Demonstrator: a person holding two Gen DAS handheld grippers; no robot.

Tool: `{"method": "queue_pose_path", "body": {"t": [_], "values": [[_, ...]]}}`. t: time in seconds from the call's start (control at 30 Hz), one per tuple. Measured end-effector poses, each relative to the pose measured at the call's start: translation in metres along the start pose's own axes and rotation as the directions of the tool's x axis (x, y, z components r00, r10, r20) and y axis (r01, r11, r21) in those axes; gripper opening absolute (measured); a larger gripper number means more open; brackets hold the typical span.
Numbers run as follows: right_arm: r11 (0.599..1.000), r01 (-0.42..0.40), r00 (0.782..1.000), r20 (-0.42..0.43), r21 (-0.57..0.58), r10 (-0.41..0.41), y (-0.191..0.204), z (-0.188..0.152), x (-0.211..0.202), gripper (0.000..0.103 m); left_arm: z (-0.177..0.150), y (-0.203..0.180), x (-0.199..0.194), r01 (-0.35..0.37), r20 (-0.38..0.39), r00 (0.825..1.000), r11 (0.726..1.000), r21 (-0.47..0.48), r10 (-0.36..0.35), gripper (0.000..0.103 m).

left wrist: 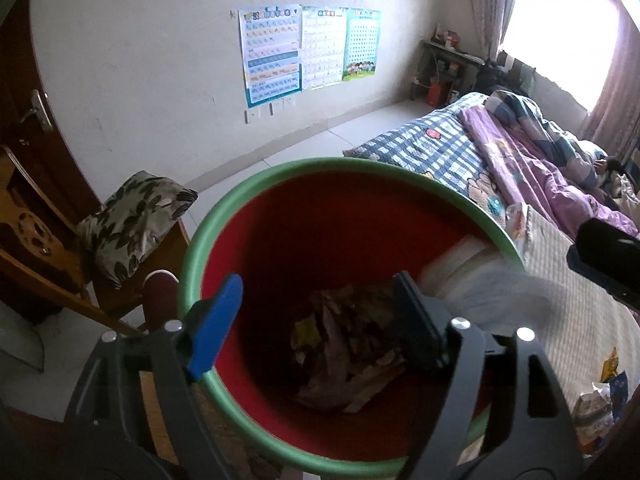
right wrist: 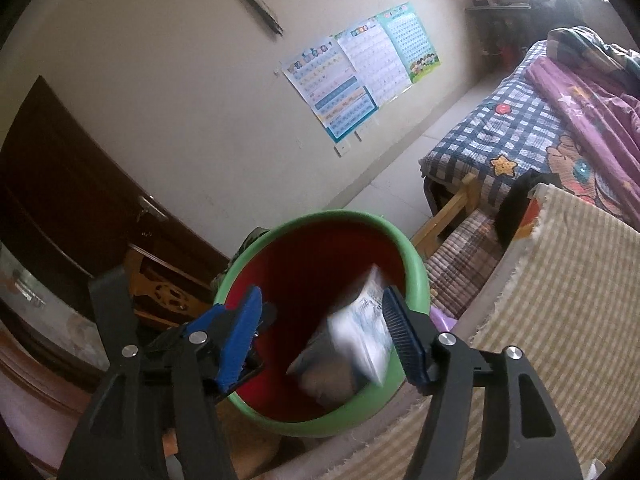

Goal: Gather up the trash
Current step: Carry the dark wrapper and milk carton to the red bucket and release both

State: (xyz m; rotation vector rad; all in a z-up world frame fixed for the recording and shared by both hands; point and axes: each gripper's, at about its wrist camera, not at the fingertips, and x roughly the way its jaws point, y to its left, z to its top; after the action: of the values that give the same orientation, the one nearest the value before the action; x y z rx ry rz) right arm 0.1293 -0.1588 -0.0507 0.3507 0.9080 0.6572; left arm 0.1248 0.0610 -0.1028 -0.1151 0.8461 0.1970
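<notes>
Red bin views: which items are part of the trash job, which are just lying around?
Job:
- red bin
- trash in the bin
- blurred white packet over the bin
- right tool

Lying about:
- leaf-print cushion
- wall posters
- checked bedsheet

Your bin (left wrist: 192,248) sits at the edge of the mat (right wrist: 560,280), crumpled trash (left wrist: 344,344) in its bottom — a packet (right wrist: 360,336) hangs blurred over its mouth, between your right jaws. Left of it a chair (left wrist: 48,264) carries a cushion (left wrist: 132,220); behind, the bed (left wrist: 432,140) runs toward the window.
</notes>
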Motion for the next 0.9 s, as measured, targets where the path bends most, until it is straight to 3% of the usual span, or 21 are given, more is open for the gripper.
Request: {"method": "queue_pose_path", "body": {"t": [0.2, 0.5, 0.73, 0.9], "values": [[1.0, 0.014, 0.999, 0.045, -0.019, -0.014, 0.002, -0.002, -0.032, 0.062, -0.004, -0.002, -0.015, -0.016, 0.027, 0.999, 1.0, 0.019, 0.016, 0.078], [0.99, 0.113, 0.987, 0.127, -0.08, -0.102, -0.005, -0.026, -0.107, 0.066, -0.018, -0.023, -0.057, 0.04, 0.075, 0.996, 0.998, 0.05, -0.043, 0.08], [0.961, 0.266, 0.954, 0.166, -0.07, -0.252, -0.037, -0.059, -0.154, 0.072, -0.035, -0.055, -0.084, 0.117, 0.081, 0.989, 0.987, 0.112, -0.127, 0.082], [0.935, 0.354, 0.922, 0.164, 0.004, -0.35, -0.073, -0.083, -0.184, 0.072, -0.057, -0.084, -0.084, 0.18, 0.025, 0.982, 0.968, 0.173, -0.187, 0.082]]}}
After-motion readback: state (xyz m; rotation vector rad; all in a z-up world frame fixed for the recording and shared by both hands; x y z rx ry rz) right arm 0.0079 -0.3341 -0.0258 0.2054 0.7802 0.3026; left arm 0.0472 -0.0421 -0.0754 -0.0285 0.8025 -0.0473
